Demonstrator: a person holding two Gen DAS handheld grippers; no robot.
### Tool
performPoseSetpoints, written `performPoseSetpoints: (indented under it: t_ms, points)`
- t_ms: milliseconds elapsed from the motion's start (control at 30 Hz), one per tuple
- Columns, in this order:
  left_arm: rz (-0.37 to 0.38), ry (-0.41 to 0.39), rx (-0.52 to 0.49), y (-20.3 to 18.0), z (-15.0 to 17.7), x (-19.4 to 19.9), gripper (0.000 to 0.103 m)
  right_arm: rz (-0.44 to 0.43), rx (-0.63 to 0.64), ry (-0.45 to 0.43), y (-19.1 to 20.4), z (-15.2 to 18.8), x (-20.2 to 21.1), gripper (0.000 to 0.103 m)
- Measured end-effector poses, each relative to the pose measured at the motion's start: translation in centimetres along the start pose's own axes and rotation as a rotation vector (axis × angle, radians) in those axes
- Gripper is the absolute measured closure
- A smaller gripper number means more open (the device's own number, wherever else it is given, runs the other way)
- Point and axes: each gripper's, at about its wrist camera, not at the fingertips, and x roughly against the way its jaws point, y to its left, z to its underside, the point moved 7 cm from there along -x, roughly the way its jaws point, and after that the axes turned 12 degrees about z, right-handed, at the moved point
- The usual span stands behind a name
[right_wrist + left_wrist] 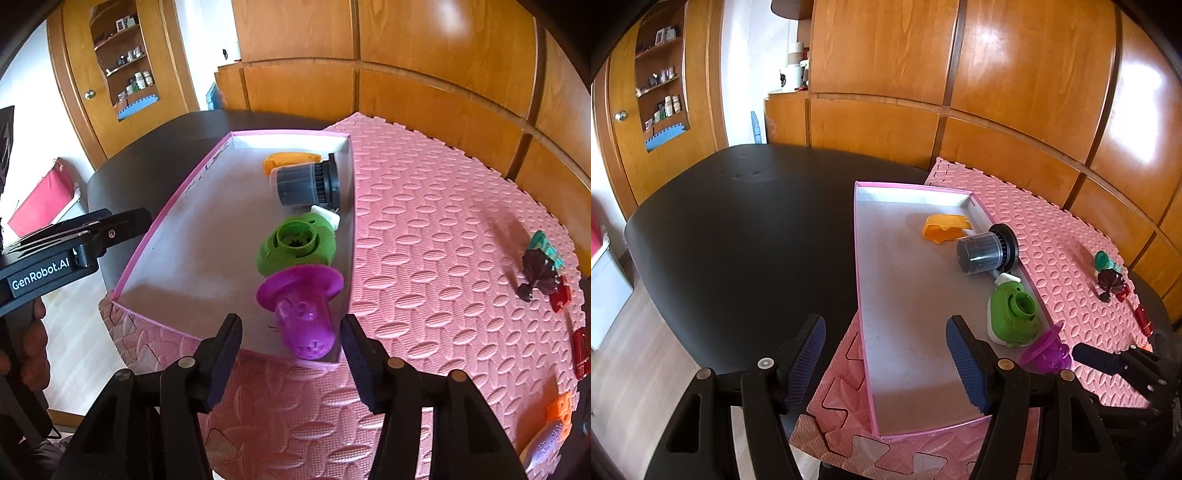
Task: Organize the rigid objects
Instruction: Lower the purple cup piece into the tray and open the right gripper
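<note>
Pink foam mat (424, 221) carries the box (177, 206); four pieces lie inside, the purple piece (303, 314) nearest. Several small objects (543, 269) remain outside. Right gripper (291, 339) and left gripper (886, 332) stand open, empty.

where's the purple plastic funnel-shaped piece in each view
Left wrist view: the purple plastic funnel-shaped piece lies low right, at the near right corner of the pink-edged cardboard tray.
Right wrist view: it lies centre, just beyond the fingers, in that corner.
Shared landmark: the green plastic round part right behind it.
</note>
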Motion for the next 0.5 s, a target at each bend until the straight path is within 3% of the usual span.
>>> performPoseSetpoints:
  t_ms: [500]
  points:
    - [0.010,-0.008,-0.065,-2.3,-0.2,0.4,0.034,0.063,-0.125,-0.031,-5.5,0.3,1.2,0.047]
